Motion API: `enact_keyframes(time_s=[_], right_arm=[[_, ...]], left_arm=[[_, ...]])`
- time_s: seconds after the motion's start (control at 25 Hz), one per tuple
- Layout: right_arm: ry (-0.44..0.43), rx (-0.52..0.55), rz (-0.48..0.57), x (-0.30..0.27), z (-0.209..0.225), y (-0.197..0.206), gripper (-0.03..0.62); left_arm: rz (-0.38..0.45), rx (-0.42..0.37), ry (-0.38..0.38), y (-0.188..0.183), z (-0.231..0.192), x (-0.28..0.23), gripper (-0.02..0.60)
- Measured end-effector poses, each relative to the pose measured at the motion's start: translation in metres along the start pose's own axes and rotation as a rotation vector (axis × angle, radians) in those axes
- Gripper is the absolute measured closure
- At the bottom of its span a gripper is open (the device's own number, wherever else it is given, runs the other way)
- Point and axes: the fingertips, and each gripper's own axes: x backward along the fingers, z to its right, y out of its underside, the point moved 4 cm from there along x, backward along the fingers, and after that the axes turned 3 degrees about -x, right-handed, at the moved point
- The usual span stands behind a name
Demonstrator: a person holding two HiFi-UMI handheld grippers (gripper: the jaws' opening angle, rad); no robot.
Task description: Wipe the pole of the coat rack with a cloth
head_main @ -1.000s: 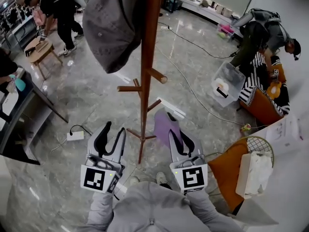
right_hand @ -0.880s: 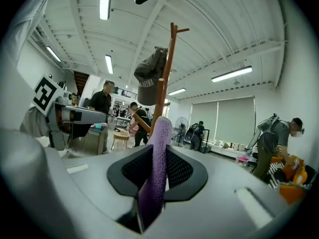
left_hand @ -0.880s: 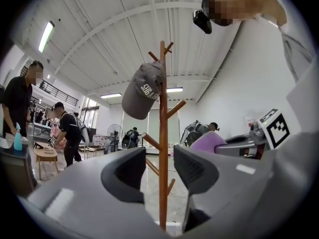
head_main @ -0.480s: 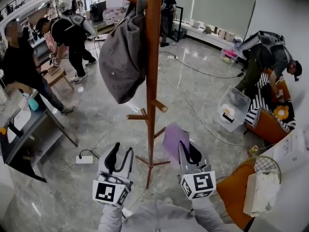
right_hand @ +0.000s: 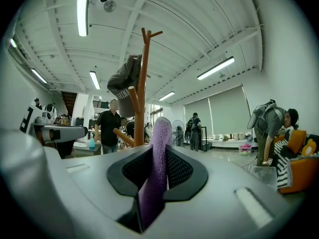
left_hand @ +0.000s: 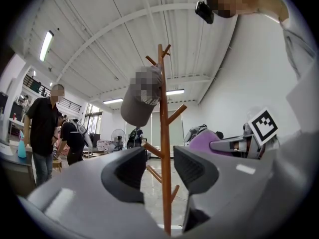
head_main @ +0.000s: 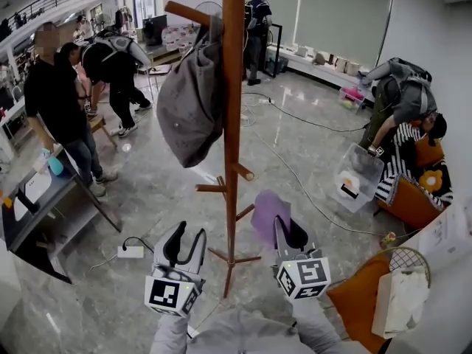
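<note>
A wooden coat rack stands on the floor, its pole [head_main: 233, 124] between my two grippers in the head view. A grey cap [head_main: 190, 102] hangs from an upper peg. My right gripper [head_main: 284, 232] is shut on a purple cloth [head_main: 268, 212] that sticks up just right of the pole, apart from it. In the right gripper view the cloth [right_hand: 157, 168] is pinched between the jaws, with the pole [right_hand: 141, 88] behind and left. My left gripper [head_main: 184, 240] is open and empty, left of the pole; in its own view the pole [left_hand: 165, 148] shows through the gap.
Several people stand or bend around the room. A power strip [head_main: 131, 251] and cable lie on the floor at left. An orange chair [head_main: 355, 301], a clear bin [head_main: 353, 178] and a dark desk [head_main: 37, 205] are nearby.
The view has tilted upward, showing more of the pole and cap. Both grippers have risen a little, the right one with the cloth closer to the pole.
</note>
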Motion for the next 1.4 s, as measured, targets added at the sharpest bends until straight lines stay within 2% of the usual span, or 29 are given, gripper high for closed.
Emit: enact_keyframes(time_s=[1.4], right_arm=[[0.019,0.035,-0.003,-0.0026,0.0022,-0.0031,0.537]], left_arm=[[0.006,-0.029,-0.003,-0.0037,-0.0027,-0.0032,0.397]])
